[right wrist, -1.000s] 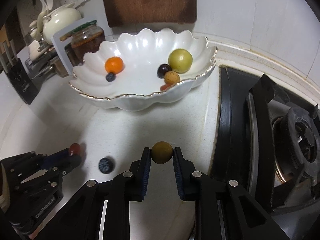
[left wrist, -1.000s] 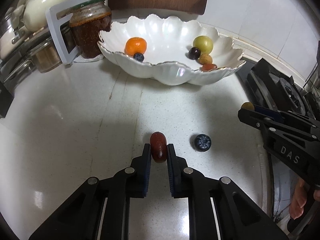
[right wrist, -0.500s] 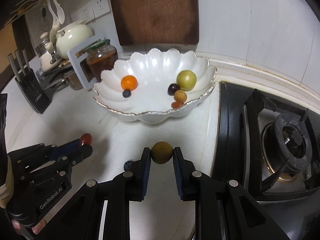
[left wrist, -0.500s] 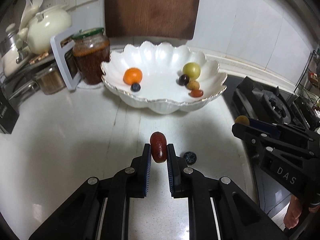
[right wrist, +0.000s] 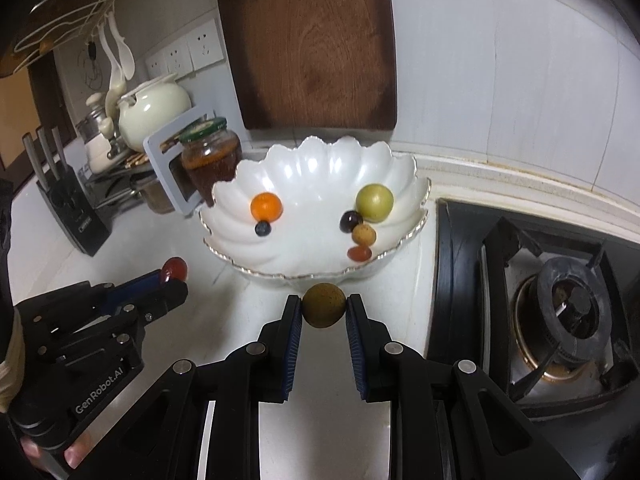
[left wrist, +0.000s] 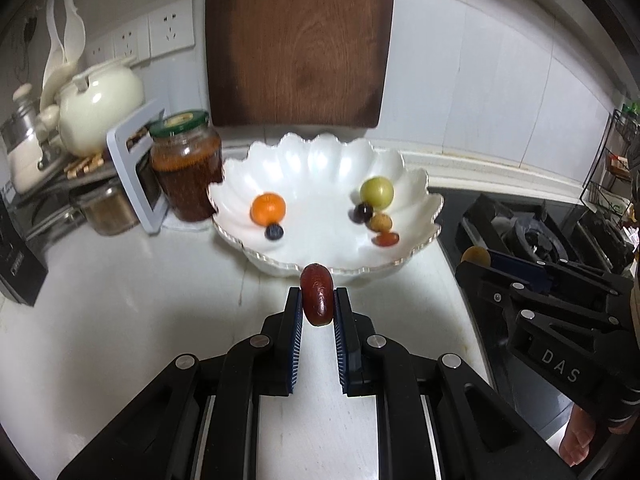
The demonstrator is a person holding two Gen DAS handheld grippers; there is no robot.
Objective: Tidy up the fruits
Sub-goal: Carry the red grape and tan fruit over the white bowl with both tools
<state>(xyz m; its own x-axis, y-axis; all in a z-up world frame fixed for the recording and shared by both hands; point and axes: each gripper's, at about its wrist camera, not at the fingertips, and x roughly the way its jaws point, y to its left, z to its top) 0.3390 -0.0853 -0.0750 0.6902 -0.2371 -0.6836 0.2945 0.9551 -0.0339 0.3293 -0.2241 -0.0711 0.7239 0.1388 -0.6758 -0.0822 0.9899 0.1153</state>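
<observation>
My left gripper is shut on a dark red date and holds it above the counter, in front of the white scalloped bowl. My right gripper is shut on a round brown fruit, also in front of the bowl. The bowl holds an orange, a blueberry, a green fruit, a dark grape, a small tan fruit and a red fruit. The left gripper also shows in the right wrist view.
A brown-filled glass jar and a grey stand sit left of the bowl. A cream teapot and a knife block stand at far left. A wooden board leans on the wall. A gas stove lies right.
Both grippers have risen with their fruit and the view has tilted up toward the wall. The loose blueberry on the counter has dropped out of sight below the grippers.
</observation>
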